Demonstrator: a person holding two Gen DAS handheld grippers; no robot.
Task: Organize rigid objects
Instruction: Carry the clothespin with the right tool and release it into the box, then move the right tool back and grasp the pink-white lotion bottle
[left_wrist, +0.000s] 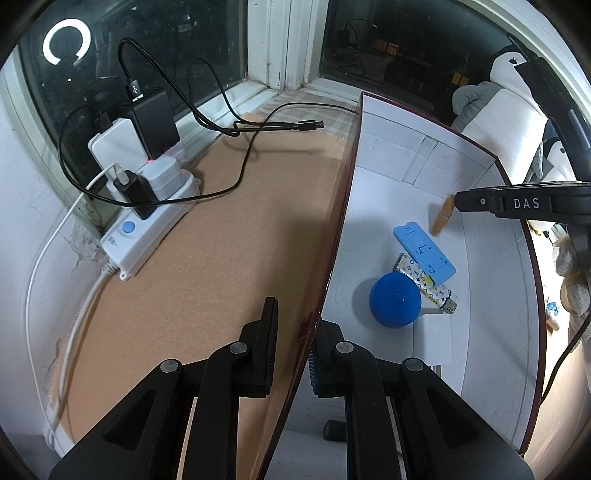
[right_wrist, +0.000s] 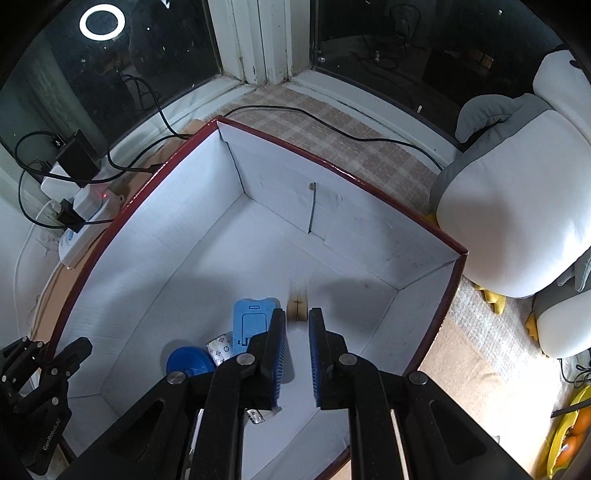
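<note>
Three items lie in box; right gripper, jaws apart, drops peg; left gripper jaws straddle box wall, ungripped.

white power strip with black and white chargers plugged in, left by window | black USB cable loose across cork mat | plush penguin right | ring-light reflection in dark glass

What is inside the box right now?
In the box: a blue case, a round blue lid, a patterned lighter partly under the case, and a wooden block.
</note>
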